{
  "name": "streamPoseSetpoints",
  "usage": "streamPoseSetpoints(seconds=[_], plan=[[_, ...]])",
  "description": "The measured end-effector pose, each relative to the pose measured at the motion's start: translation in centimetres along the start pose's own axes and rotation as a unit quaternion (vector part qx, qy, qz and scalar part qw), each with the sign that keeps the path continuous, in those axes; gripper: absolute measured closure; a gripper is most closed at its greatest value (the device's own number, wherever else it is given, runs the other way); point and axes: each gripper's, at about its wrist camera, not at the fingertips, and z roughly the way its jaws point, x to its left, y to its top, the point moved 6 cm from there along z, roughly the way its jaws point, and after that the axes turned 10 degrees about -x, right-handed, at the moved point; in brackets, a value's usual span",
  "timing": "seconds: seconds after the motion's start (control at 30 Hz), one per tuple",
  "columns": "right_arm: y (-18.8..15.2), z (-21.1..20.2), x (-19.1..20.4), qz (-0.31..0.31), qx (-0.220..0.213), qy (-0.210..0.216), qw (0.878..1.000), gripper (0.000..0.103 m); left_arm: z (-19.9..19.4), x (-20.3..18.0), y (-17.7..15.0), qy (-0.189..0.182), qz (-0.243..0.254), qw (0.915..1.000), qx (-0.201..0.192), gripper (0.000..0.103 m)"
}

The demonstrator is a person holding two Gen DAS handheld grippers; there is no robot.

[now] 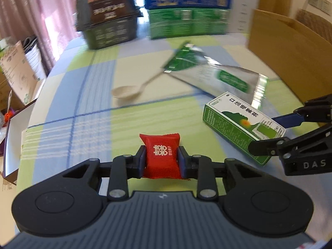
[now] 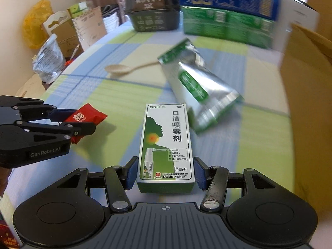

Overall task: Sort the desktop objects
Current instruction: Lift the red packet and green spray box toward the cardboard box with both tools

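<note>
Left tongs (image 1: 161,159): closed on the red candy packet (image 1: 161,155), blue pads pressed against its two sides at mid-height. Packet sat low centre in the left wrist view, its lower end tucked between the fingers, its upper end free; in the right wrist view it showed at mid-left, raised off the surface (image 2: 116,101) and casting a shadow. Judged light, soft, crinkly foil, likely to deform under pressure; a grip across the padded middle suited it, since the sealed ends would fold.

Right tongs (image 2: 166,173): jaws set either side of the near end of the green-and-white spray box (image 2: 166,143), pads at or just beside its long edges; whether they truly bore on it could not be told. Box lay lengthwise along the fingers, lower centre of the right wrist view. Judged light, stiff cardboard with smooth printed faces, somewhat slippery; best taken across the narrow width, as here.

Pose: both tongs low over the checked surface, pointed toward its far side, the left one canted as seen from the right.

Beyond: silver-green foil pouch (image 2: 197,87) just past the box, centre-right; pale spoon (image 2: 124,69) upper centre-left; stacked cartons (image 2: 226,10) along the top; brown cardboard box (image 2: 307,95) at right edge.
</note>
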Motion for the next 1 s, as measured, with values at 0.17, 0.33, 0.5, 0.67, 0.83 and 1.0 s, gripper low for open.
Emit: streamPoseSetpoints(seconds=[0.17, 0.33, 0.5, 0.67, 0.83, 1.0], plan=[[-2.9, -3.3, -0.9, 0.016, 0.003, -0.02, 1.0, 0.051, -2.5, -3.7, -2.0, -0.02, 0.024, 0.9995, 0.002, 0.077], [-3.0, -3.5, -0.5, 0.003, -0.007, -0.024, 1.0, 0.036, -3.5, -5.6, -3.3, -0.015, 0.027, 0.9995, -0.008, 0.07], [-3.1, -3.3, -0.8, 0.005, -0.008, -0.028, 1.0, 0.035, -3.7, -6.3, -3.4, -0.003, 0.036, 0.9991, -0.022, 0.065], [-2.8, -2.9, -1.1, 0.02, -0.008, -0.024, 0.999, 0.035, -2.9, -6.4, -3.8, 0.009, 0.052, 0.9985, -0.009, 0.065], [-2.8, -2.6, -1.3, 0.025, -0.005, -0.021, 0.999, 0.035, -2.2, -6.5, -4.2, 0.009, 0.054, 0.9985, 0.002, 0.065], [-2.7, -2.5, -1.4, 0.027, -0.006, -0.021, 0.999, 0.035, -2.2, -6.5, -4.1, 0.006, 0.045, 0.9989, 0.01, 0.074]])
